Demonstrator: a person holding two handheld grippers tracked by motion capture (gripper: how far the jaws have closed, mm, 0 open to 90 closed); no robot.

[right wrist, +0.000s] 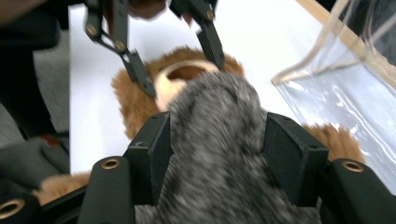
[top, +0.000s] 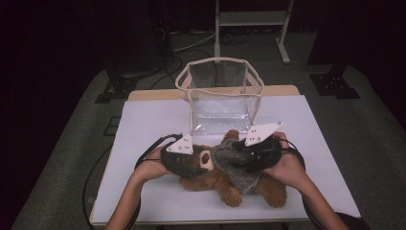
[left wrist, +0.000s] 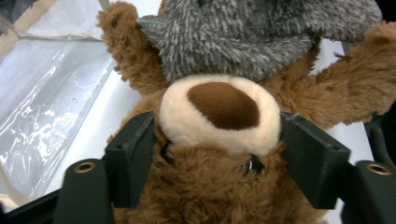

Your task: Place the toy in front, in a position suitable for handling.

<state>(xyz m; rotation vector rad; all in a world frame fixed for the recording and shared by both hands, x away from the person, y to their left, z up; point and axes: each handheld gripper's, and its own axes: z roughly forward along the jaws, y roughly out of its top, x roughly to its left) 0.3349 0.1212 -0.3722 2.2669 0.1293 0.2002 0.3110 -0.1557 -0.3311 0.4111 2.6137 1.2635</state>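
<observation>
The white surface (top: 143, 120) carries everything, and I place the rest by the brown teddy bear (top: 225, 179) lying near its front edge. Just beyond the bear stands a clear plastic bag (top: 220, 91) with a cream rim, mouth up and open. Across the bear's chest lies a grey fuzzy cloth (top: 234, 165), reaching up toward its muzzle (left wrist: 219, 112).

My left gripper (left wrist: 219, 163) sits at the bear's head: its jaws press into the plush on either side of the face, just below the muzzle, clenched on the bear. My right gripper (right wrist: 217, 163) straddles the grey cloth over the bear's body; the cloth bulges between those jaws, and they look to stand loosely beside it, though the blur leaves me unsure whether the pads touch.

I judge the bear light, soft and springy. It will squash under a pinch and flop at the limbs, so a firm hold on the dense head or torso suits best. The cloth is limp, fluffy and likely to slide off the fur; I would gather a thick fold.
</observation>
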